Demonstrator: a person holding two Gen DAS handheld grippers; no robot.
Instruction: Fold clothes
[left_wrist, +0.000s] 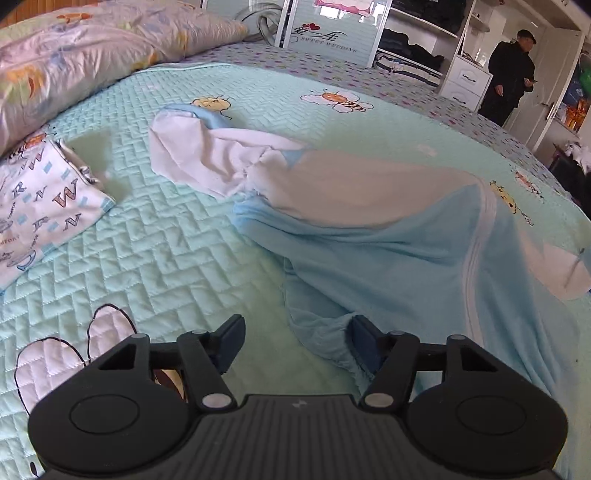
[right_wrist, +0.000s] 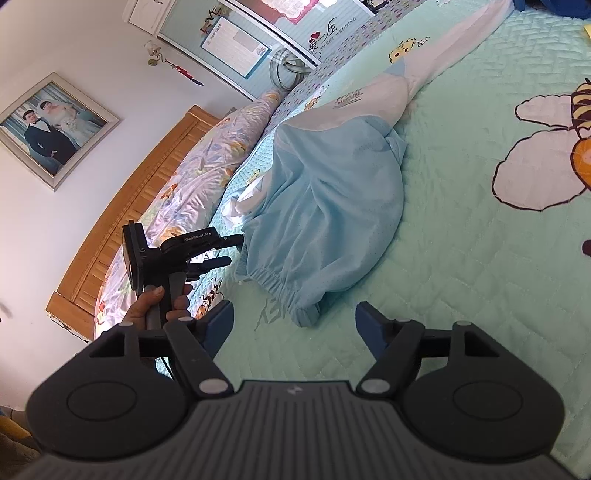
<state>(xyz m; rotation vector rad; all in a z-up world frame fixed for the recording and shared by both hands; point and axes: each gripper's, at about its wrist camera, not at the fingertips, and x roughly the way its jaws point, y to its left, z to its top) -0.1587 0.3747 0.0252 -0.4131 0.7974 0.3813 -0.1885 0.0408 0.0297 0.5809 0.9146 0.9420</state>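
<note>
A light blue and white garment (left_wrist: 388, 240) lies crumpled on the mint quilted bed cover (left_wrist: 166, 240), with one white sleeve (left_wrist: 207, 155) stretched to the far left. My left gripper (left_wrist: 297, 339) is open just above the cover. The elastic hem (left_wrist: 328, 343) lies between its fingers, close to the right finger (left_wrist: 364, 343), and is not pinched. In the right wrist view the garment (right_wrist: 332, 192) spreads ahead. My right gripper (right_wrist: 295, 321) is open, with the hem's corner (right_wrist: 306, 314) at its fingertips. The left gripper (right_wrist: 232, 251) shows at the hem's far end, held by a hand (right_wrist: 159, 306).
A folded cloth printed with letters (left_wrist: 44, 206) lies at the left of the bed. A flowered quilt (left_wrist: 92, 55) lines the wooden headboard (right_wrist: 147, 192). A person in dark clothes (left_wrist: 509, 74) stands by the door, past the bed's far corner. A wardrobe (left_wrist: 332, 33) stands behind the bed.
</note>
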